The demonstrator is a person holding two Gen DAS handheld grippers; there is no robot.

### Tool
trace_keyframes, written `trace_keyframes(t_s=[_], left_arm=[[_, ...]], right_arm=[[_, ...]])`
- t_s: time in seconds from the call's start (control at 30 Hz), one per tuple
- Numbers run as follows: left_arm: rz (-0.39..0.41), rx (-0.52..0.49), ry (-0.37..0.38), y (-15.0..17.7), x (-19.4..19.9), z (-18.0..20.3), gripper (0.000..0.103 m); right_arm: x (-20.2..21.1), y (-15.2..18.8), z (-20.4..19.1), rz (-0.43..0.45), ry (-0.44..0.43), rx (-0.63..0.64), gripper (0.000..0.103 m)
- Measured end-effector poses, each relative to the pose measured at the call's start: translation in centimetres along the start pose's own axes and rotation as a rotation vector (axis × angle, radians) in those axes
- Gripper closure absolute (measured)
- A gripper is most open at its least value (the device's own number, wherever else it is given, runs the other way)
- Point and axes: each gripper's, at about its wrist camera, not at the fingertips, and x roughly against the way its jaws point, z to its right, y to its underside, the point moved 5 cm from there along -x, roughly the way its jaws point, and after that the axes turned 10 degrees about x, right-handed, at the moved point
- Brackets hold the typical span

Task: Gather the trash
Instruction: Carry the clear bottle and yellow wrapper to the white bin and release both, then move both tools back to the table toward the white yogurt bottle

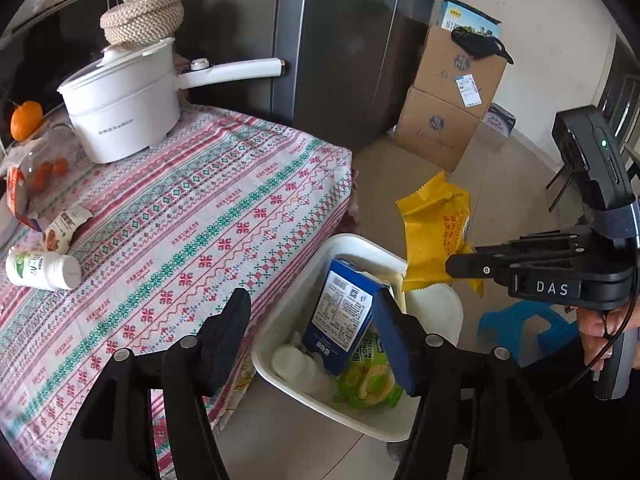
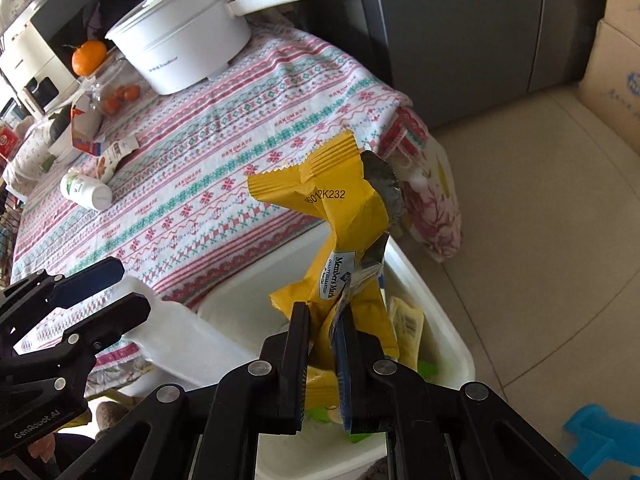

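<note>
Right wrist view: the right tongs (image 2: 322, 354) pinch a crumpled yellow foil snack wrapper (image 2: 352, 216) above the white rectangular plastic bin (image 2: 448, 332). Left tongs (image 1: 308, 332) hang spread apart, holding nothing, beside the bench (image 1: 192, 216).

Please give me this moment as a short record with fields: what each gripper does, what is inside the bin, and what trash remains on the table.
right gripper: shut on yellow wrapper, held above the white bin
left gripper: open, holding nothing, near the bin
bin contents: blue carton, green snack bag, white tissues
on table: white bottle lying on its side, small crumpled carton
</note>
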Motion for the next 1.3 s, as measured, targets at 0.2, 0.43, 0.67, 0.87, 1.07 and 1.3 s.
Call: trace_keyframes(t_s=[0.2, 0.43, 0.67, 0.87, 1.07, 1.3], left_arm=[[-0.025, 0.072, -0.067, 0.2, 0.9, -3.6, 0.027], [-0.014, 0.142, -0.148, 0.7, 3.1, -7.7, 0.018], [0.003, 0.221, -0.185, 1.1, 5.3, -11.3, 0.015], [0.027, 0.292, -0.214, 1.4, 7.4, -14.7, 0.014], [0.033, 0.414, -0.246, 1.8, 8.8, -19.7, 0.014], [0.024, 0.553, -0.311, 1.3, 9.1, -26.1, 0.014]], right_arm=[[-1.7, 0.8, -0.5, -0.074, -0.008, 0.014, 0.091], [-3.3, 1.5, -1.6, -0.142, -0.003, 0.037, 0.088], [-4.2, 1.7, -1.4, -0.194, -0.005, -0.028, 0.041], [-4.0, 0.8, -2.4, -0.174, -0.004, -0.023, 0.034], [-4.5, -0.4, -4.9, -0.173, -0.021, 0.009, 0.032], [-5.0, -3.8, -9.4, -0.139, -0.037, 0.099, 0.028]])
